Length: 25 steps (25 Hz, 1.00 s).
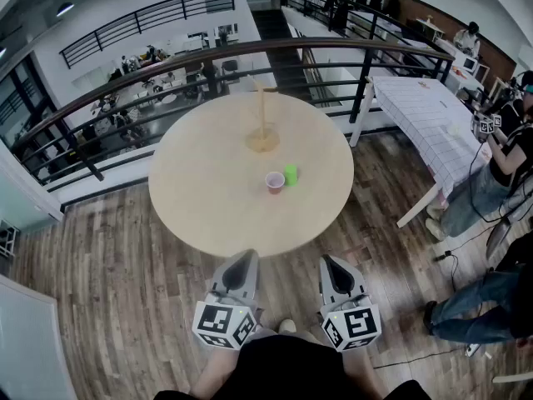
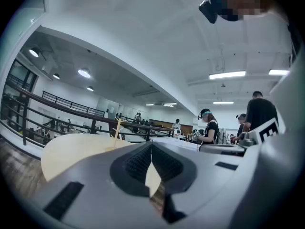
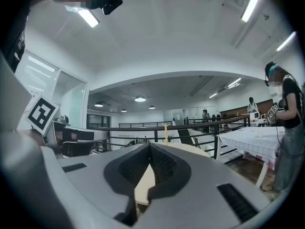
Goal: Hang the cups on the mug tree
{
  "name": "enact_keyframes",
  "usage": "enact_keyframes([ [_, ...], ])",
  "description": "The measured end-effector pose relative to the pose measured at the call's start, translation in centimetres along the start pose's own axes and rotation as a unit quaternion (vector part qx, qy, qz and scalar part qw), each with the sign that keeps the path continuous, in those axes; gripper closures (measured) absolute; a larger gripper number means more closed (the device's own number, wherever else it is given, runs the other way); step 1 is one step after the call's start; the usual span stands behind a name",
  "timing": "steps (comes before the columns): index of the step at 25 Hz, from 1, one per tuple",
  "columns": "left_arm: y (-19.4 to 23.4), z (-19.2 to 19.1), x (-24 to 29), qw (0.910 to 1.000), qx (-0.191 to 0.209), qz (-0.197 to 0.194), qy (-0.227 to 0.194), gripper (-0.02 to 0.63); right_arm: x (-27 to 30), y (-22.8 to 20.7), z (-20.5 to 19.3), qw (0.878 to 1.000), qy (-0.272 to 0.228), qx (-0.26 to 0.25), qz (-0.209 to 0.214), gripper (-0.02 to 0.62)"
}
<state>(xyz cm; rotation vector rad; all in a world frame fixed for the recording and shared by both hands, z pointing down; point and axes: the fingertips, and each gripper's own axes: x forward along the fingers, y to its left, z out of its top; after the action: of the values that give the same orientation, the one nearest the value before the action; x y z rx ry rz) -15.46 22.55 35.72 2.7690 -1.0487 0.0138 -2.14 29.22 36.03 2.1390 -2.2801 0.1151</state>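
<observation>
A wooden mug tree (image 1: 262,123) stands upright at the far side of a round pale table (image 1: 200,190), with nothing hanging on it. A pink cup (image 1: 274,182) and a green cup (image 1: 291,174) stand side by side near the table's middle. My left gripper (image 1: 243,261) and right gripper (image 1: 331,265) hover below the table's near edge, close to my body, both shut and empty. The mug tree (image 2: 116,128) shows small past the shut left gripper (image 2: 151,144), and the mug tree (image 3: 166,132) shows beyond the shut right gripper (image 3: 150,147); the cups are hidden in both gripper views.
A curved dark railing (image 1: 208,61) runs behind the table. A white rectangular table (image 1: 425,115) stands at the right, with a person (image 1: 491,173) beside it and another's legs (image 1: 475,307) nearer. Wooden floor (image 1: 108,290) surrounds the round table.
</observation>
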Motion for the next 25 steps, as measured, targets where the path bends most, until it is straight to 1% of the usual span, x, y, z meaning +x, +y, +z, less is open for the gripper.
enact_keyframes([
  [8, -0.5, 0.5, 0.2, 0.9999, 0.002, -0.002, -0.011, 0.592, -0.2, -0.4, 0.1, 1.000, -0.001, -0.002, 0.001, 0.584],
  [17, -1.3, -0.1, 0.9, 0.9999, -0.004, -0.006, -0.009, 0.592, -0.1, -1.3, -0.8, 1.000, 0.012, -0.004, -0.007, 0.586],
  [21, -1.7, -0.3, 1.2, 0.9999, -0.006, -0.006, -0.009, 0.592, 0.0, -1.6, -1.0, 1.000, 0.017, -0.007, -0.003, 0.584],
  [25, -1.6, -1.1, 1.5, 1.0000, -0.004, -0.004, 0.002, 0.592, 0.3, -1.6, -1.7, 1.000, 0.021, 0.002, 0.001, 0.584],
])
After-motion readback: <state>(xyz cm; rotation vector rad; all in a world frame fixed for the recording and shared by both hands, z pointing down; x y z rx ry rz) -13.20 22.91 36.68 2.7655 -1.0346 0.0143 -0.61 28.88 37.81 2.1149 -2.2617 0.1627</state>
